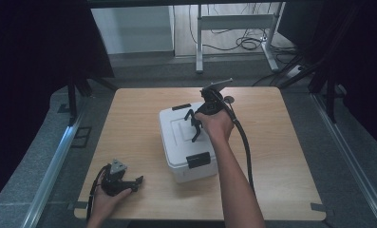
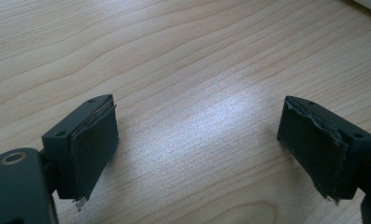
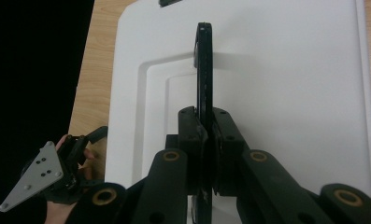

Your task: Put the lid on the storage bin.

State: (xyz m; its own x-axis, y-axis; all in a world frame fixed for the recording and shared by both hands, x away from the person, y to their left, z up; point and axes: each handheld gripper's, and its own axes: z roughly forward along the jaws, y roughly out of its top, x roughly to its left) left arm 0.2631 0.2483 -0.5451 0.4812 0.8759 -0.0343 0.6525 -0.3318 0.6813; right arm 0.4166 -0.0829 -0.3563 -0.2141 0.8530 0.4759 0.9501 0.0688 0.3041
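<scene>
The right gripper clamps the white box's black handle; the left gripper, jaws apart, rests on the table.

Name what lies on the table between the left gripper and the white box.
Nothing: in the high view, bare wooden table separates the left gripper from the white box.

White lidded box at the centre of the wooden worktop, long axis running diagonally, with 2 black latches, 1 at the far end, 1 at the near end. Above the lid, toward the box's far right: right claw in a hand, gripping the lid's raised black handle, cable trailing toward the near edge. Near-left of the box, well apart: left claw, low over the worktop, jaws pointing toward the box.
</scene>
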